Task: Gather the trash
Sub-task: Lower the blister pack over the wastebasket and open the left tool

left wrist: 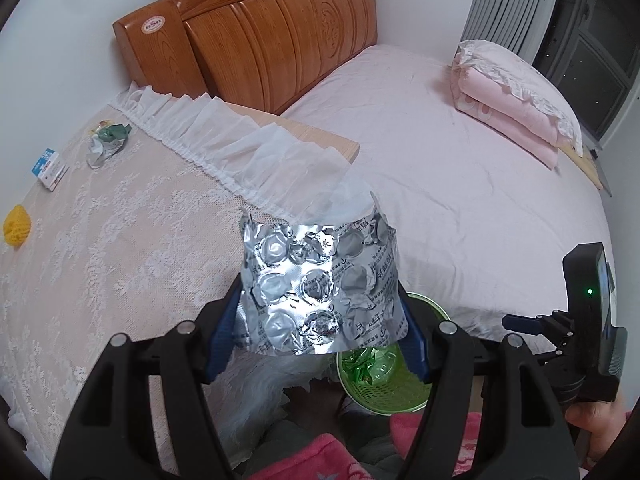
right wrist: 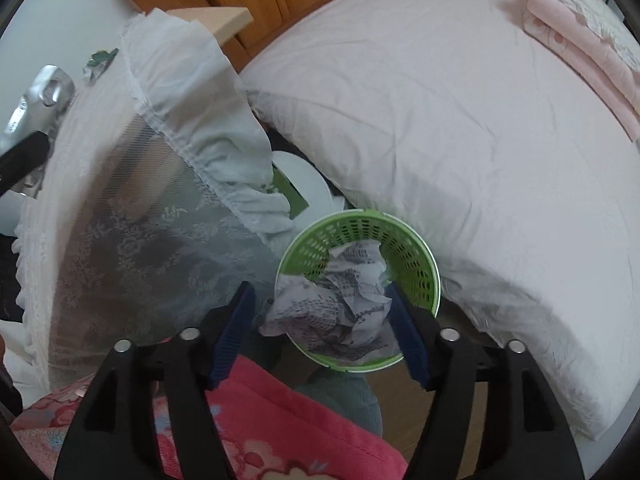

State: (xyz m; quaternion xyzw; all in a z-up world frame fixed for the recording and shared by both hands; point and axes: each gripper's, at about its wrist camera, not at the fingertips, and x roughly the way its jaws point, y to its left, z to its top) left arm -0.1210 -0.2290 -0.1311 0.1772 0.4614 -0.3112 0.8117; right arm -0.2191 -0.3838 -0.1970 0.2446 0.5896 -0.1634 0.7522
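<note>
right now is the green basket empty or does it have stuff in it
Not empty. The green basket holds crumpled printed paper that fills much of its opening, seen between the right gripper and its spread jaws.

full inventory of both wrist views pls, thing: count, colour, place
blister sheet: 1, silver, clamped in left gripper
basket: 1, green, floor beside bed
crumpled paper: 1, white with print, at basket mouth between right fingers
foil wrapper: 1, silver-green, on lace table
small box: 1, blue-white, on table
yellow ball: 1, table's left edge
lace table: 1, cream
bed: 1, pale pink sheet, wooden headboard
folded quilt: 1, pink, on bed
left gripper: black, blue pads
right gripper: black, blue pads, over basket
</note>
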